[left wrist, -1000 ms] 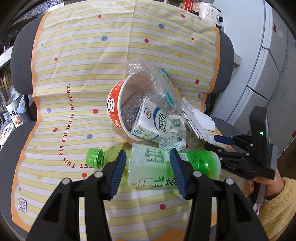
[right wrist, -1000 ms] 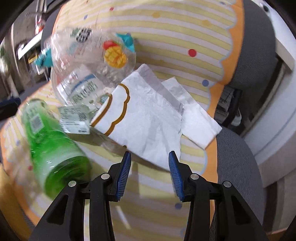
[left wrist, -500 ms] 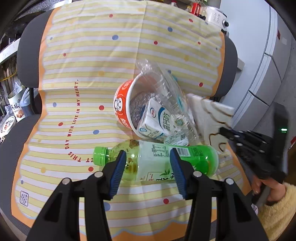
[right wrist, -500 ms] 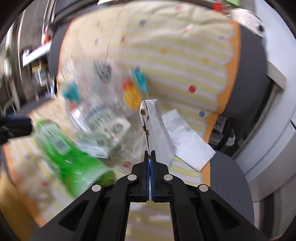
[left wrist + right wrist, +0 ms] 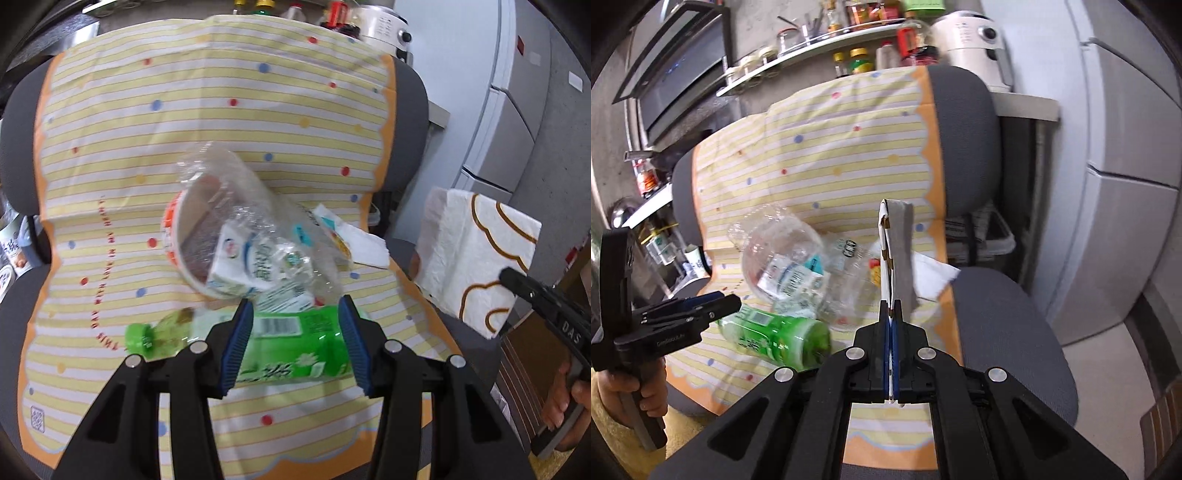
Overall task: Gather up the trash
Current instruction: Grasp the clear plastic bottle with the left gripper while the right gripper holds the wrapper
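Striped cloth (image 5: 229,122): thin, matt, creased, printed w/ dots. Chair padding (image 5: 1008,332): grey woven fabric, matt. Green bottle (image 5: 295,343): glossy plastic, smooth, w/ shiny film label. Clear bottle (image 5: 236,192): thin transparent plastic, crumpled, reflective. Bowl (image 5: 173,236): paper, glossy print outside. Milk carton (image 5: 240,266): coated card, semi-gloss. Napkin (image 5: 476,254): soft embossed paper, matt, rough-textured. Left tongs (image 5: 295,343) & right tongs (image 5: 891,354): matt black plastic, ribbed blue pads (image 5: 238,343), bright metal screws. Cabinet (image 5: 1126,184): smooth, satin grey.
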`<state>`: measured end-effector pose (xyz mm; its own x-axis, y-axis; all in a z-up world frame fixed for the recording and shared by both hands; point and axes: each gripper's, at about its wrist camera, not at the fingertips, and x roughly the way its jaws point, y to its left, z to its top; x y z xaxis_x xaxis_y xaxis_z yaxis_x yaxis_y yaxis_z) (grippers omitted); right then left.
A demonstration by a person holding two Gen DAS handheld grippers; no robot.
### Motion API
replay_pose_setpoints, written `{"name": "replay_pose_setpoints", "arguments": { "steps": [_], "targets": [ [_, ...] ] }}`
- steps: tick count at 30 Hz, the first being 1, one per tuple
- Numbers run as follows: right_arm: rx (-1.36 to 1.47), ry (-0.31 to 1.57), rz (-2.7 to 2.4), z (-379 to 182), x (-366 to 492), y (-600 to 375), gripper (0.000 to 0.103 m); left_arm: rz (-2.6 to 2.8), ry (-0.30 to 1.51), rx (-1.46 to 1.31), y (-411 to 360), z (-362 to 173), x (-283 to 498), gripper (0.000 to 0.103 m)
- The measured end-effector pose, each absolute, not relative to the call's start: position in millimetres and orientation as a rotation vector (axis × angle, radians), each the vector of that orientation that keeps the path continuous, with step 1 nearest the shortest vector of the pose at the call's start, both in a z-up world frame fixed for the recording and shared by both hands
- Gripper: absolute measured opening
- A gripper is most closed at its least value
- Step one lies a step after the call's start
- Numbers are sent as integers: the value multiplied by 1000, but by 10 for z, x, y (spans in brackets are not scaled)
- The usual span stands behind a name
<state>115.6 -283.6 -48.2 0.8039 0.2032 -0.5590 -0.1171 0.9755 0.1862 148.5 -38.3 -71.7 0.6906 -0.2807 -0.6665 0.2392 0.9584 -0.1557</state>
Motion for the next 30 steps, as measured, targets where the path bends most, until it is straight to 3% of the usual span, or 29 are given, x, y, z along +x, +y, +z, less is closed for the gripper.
{"name": "replay_pose_setpoints", "arguments": {
  "steps": [4,22,24,30],
  "targets": [
    [131,616,162,-562,1094,-2828,1,-277,775,-81,-363,-775,1583,41],
    [88,651,186,-804,1246,-2623,1,-198,772,-256,-152,-782,2473,42],
    [85,655,189,-818,1250,-2615,1,-196,776,-262,-160,-779,2516,32],
    [71,663,196,-802,1237,-2576,1,-236,656,-278,-184,-556,2314,15]
  ]
}}
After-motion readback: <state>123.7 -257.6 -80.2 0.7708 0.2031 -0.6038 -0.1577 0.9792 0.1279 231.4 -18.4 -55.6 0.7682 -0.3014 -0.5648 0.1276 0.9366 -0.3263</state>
